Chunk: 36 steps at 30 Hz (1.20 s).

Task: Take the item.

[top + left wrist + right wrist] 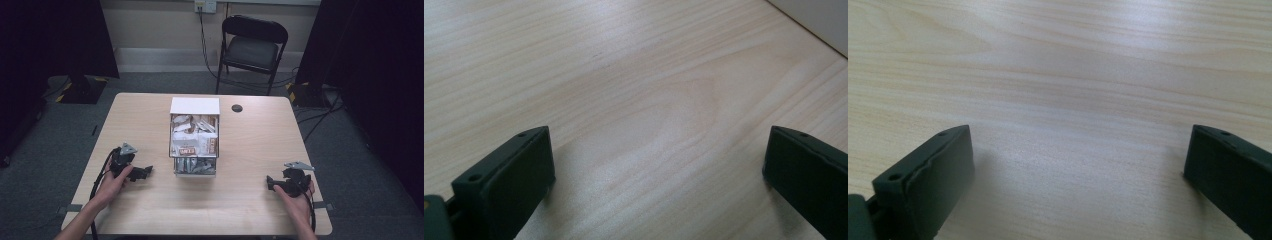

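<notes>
A white box crammed with packets stands mid-table, between and ahead of the two grippers, well apart from each. Its long axis runs away from the person, with the open, packed face up and the plain white end farthest off. The left gripper and right gripper rest on the bare wooden table, jaws spread wide with nothing between them. A likely risk: loose packets spilling over the near edge if either jaw knocks the box on approach.

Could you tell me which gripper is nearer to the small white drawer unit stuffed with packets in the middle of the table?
Left. The left gripper sits just left of the white drawer unit; the right gripper lies farther off, to its right.
</notes>
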### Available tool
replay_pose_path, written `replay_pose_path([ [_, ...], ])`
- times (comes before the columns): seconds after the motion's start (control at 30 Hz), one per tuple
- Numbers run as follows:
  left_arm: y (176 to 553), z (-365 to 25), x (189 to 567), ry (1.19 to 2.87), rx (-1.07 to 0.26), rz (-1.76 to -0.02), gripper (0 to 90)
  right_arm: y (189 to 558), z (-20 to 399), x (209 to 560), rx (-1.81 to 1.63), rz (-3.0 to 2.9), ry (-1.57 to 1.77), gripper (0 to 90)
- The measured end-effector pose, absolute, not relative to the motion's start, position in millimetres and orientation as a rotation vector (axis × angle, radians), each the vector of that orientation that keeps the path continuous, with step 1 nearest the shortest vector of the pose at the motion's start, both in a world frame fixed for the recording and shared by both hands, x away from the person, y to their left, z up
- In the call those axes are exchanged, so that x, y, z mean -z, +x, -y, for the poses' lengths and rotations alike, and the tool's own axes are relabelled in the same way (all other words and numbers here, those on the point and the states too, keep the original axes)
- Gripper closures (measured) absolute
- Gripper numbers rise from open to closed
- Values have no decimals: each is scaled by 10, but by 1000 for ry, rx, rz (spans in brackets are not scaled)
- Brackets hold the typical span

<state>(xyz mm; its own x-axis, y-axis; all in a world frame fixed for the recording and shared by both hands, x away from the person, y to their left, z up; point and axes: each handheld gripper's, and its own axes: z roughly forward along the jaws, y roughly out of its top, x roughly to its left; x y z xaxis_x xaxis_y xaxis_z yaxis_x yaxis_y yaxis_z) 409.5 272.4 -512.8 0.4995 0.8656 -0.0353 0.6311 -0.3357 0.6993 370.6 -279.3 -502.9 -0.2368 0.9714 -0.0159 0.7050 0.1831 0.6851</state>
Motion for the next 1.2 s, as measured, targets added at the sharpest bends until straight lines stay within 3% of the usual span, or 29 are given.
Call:
replay_pose_path([
  [0.23,4096,-2721,5129,2077,-456,-1225,0,3696,2788,5029,-780,-2003,1576,0],
  [0.4,4096,-2722,5128,2078,-455,-1224,0,3678,2783,5010,-797,-1993,1578,73],
  [0.47,4096,-2722,5128,2078,-455,-1225,0,3670,2778,4994,-802,-1991,1577,144],
  [0.87,4096,-2721,5129,2076,-456,-1225,0,3644,2770,4874,-848,-1987,1566,172],
  [1.0,4096,-2721,5129,2077,-456,-1225,0,3648,2757,4856,-850,-2022,1570,220],
  [1.07,4096,-2721,5129,2077,-456,-1225,0,3639,2737,4815,-868,-2045,1555,312],
  [1.2,4096,-2721,5129,2077,-456,-1225,0,3631,2701,4769,-893,-2063,1551,305],
])
